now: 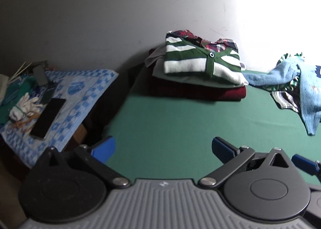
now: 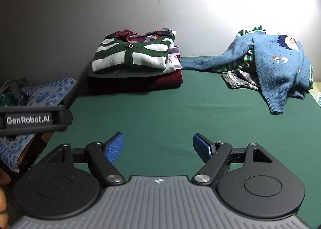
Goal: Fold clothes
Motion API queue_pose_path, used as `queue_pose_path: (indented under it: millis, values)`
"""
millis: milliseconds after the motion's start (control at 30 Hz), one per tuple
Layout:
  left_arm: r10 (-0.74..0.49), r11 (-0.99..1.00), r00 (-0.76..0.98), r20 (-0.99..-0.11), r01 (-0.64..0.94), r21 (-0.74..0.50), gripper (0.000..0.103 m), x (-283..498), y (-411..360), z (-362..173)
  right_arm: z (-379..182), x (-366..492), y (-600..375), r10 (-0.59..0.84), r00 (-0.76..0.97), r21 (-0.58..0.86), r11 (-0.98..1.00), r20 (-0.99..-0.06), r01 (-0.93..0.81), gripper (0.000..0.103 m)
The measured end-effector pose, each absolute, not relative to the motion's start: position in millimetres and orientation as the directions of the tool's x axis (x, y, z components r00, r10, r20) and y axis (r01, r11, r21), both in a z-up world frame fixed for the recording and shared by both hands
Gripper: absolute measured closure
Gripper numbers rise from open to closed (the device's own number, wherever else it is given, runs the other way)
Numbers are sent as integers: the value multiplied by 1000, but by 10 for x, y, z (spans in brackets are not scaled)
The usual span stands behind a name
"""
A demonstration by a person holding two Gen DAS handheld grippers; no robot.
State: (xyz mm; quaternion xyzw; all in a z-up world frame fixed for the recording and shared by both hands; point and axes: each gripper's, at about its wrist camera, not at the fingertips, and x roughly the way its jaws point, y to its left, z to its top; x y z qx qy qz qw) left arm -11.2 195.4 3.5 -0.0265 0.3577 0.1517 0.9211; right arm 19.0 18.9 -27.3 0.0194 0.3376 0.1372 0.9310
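A stack of folded clothes (image 1: pixel 200 72) (image 2: pixel 134 64) rests against the wall on the green table (image 1: pixel 170 124) (image 2: pixel 160 112); a green-and-white striped cardigan (image 1: pixel 202 58) (image 2: pixel 130 54) lies on top, a dark red garment at the bottom. To the right, an unfolded heap is topped by a blue knitted sweater (image 1: pixel 301 84) (image 2: pixel 280 64), one sleeve stretched toward the stack. My left gripper (image 1: pixel 163 148) hovers open over bare green cloth, nothing between its blue pads. My right gripper (image 2: pixel 158 146) is open too and holds nothing. The left gripper's body shows at the left edge of the right wrist view.
Left of the table, a lower surface is covered by a blue-patterned towel (image 1: pixel 66 96) (image 2: pixel 46 92). On it lie a dark phone (image 1: pixel 48 117), white gloves (image 1: pixel 24 107) and small clutter. A grey wall stands behind the table, and a dark gap separates towel and table.
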Motion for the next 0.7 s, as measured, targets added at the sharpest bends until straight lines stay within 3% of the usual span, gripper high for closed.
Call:
queue_pose_path:
  millis: [367,567,700]
  values:
    - [337,919,629,-700,-381,100,1,-573,1722,-26,-290,-109,11,276,713,101,955,-645,-279,16]
    - [354,899,572,-740,-427,99,1,-759,1706,-162,-413,-172,-115,276,644,103,950,-713,-293,17]
    - [344,894,550,-761,-441,85,1,-867,1768,-209,-485,-152,-228,237,620,131,968,-748,-212,17]
